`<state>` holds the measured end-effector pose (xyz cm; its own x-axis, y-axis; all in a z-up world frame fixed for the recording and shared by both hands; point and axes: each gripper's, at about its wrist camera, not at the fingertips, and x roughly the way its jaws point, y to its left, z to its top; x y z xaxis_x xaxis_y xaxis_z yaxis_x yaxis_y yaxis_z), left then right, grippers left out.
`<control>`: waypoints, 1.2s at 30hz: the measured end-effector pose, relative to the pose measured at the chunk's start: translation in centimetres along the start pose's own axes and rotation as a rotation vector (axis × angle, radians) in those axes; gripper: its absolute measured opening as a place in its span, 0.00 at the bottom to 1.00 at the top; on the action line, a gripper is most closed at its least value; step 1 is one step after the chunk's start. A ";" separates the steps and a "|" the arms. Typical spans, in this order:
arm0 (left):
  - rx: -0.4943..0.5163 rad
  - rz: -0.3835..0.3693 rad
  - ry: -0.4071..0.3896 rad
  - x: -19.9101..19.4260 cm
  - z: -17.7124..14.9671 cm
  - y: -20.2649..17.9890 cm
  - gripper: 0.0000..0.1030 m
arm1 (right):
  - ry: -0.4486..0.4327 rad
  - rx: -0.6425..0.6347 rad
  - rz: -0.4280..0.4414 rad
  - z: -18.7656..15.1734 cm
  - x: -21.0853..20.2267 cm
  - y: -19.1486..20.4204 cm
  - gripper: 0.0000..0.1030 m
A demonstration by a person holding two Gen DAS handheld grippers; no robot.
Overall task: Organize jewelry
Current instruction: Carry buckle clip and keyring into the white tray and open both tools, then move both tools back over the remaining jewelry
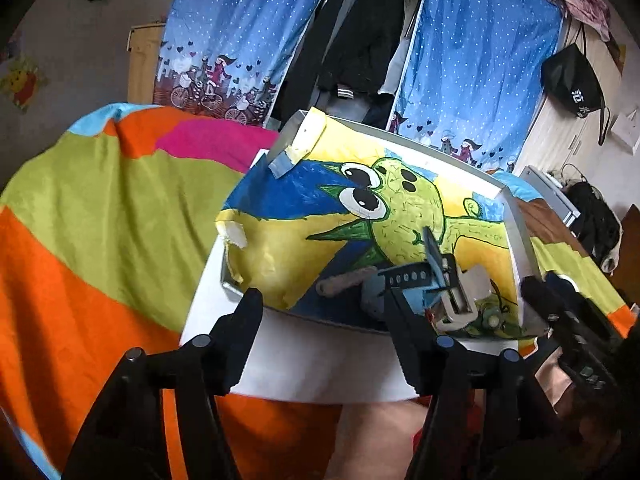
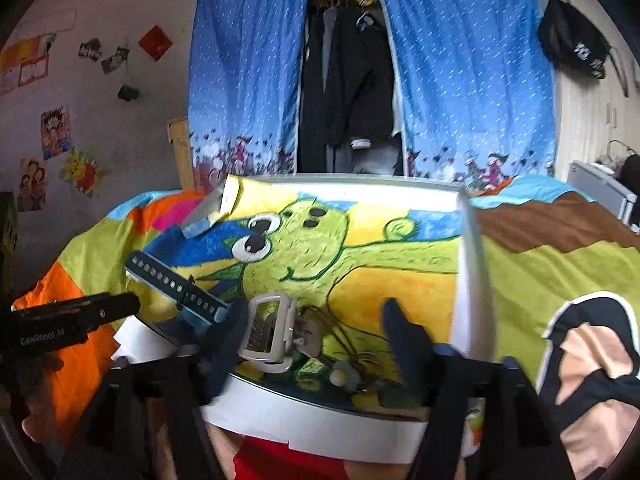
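A white shallow box (image 2: 468, 264) lined with a green cartoon drawing lies on a bed. In it sit a white square watch (image 2: 266, 330) with a blue perforated strap (image 2: 176, 290), a corded necklace with a pale bead (image 2: 344, 374), and a grey-pink strap (image 1: 346, 280). My left gripper (image 1: 322, 312) is open over the box's near left edge (image 1: 304, 364), right finger beside the watch (image 1: 454, 308). My right gripper (image 2: 316, 318) is open and straddles the watch and necklace.
A bright patchwork blanket (image 1: 100, 216) covers the bed around the box. Blue dotted curtains (image 2: 248, 92) and hanging dark clothes (image 2: 352, 92) stand behind. A black bag (image 2: 576, 46) hangs at the right. Posters are on the left wall.
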<state>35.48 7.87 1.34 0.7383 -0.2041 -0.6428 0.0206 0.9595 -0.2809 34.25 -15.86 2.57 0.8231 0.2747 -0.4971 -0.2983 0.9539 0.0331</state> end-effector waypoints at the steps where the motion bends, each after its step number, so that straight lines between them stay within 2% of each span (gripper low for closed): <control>1: -0.002 0.008 -0.007 -0.6 -0.1 -0.2 0.65 | -0.023 0.007 -0.001 0.1 -0.9 -0.1 0.88; 3: -0.004 0.018 -0.042 -2.3 -0.4 -0.5 0.80 | -0.049 0.011 -0.011 0.3 -2.3 -0.2 0.94; 5: 0.007 0.025 -0.078 -3.8 -0.6 -1.0 0.88 | -0.075 0.011 -0.023 0.5 -3.8 -0.3 0.99; 8: 0.039 0.038 -0.138 -6.1 -1.1 -1.9 0.99 | -0.128 0.016 -0.024 0.6 -6.6 -0.4 1.00; 13: 0.093 0.104 -0.215 -9.3 -2.1 -3.6 0.99 | -0.178 0.024 -0.021 0.2 -10.4 -0.2 1.00; 19: 0.128 0.089 -0.271 -13.1 -4.0 -4.7 0.99 | -0.230 0.032 -0.039 -1.2 -15.1 0.3 1.00; 27: 0.215 0.095 -0.282 -16.8 -8.3 -5.7 0.99 | -0.248 0.080 -0.074 -4.7 -19.9 0.7 1.00; 33: 0.224 0.086 -0.297 -18.9 -12.0 -4.9 0.99 | -0.255 0.100 -0.111 -7.9 -22.9 1.0 1.00; 36: 0.232 0.072 -0.274 -19.3 -13.9 -4.4 0.99 | -0.242 0.102 -0.128 -9.4 -24.0 1.0 1.00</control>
<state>11.73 4.90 5.07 0.8959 -0.1048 -0.4317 0.0910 0.9945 -0.0526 9.64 -22.60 6.38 0.9459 0.1604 -0.2820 -0.1444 0.9865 0.0769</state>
